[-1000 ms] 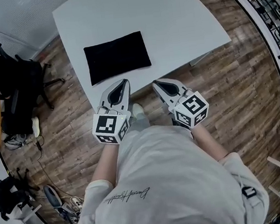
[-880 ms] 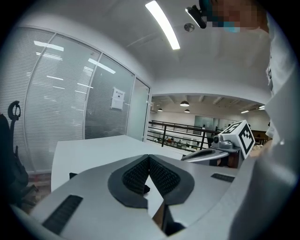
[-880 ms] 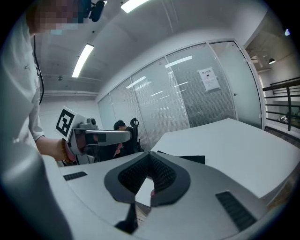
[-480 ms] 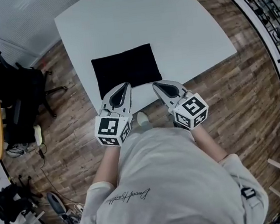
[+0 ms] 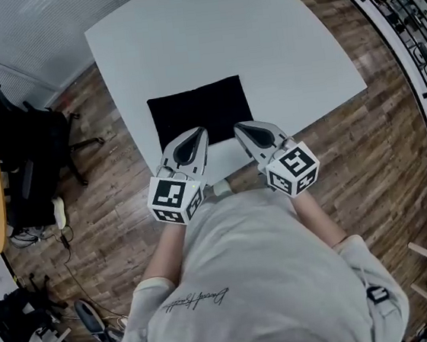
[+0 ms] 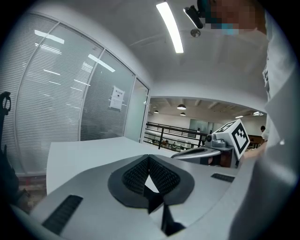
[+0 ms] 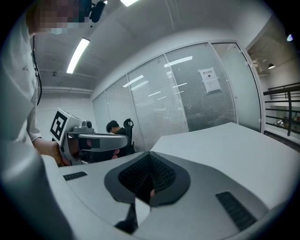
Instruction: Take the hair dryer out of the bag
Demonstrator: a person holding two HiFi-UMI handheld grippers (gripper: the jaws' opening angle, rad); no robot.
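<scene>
Black rectangular fabric bag lies flat on the white table, directly ahead of both tongs and near the table edge closest to the person. The bag's contents cannot be seen. In the head view, the tips of the left tongs and the right tongs both overlap the near edge of the bag; whether they are touching it cannot be determined. The two tongs are held side by side, close together, each pointing away from the person toward the bag. The left tongs are closed: in the left gripper view the ribbed black pads meet at the tip with nothing between them. The right tongs are likewise closed and empty, their ribbed pads together at the tip. Each gripper view shows bare table surface beyond the tips and the opposite tongs alongside, with its marker cube facing the camera. To the left of the left tongs, off the table, a black office chair draped in dark material stands on the wood-plank floor. Beyond the far side of the table is a glass partition with blinds, carrying a paper notice.
</scene>
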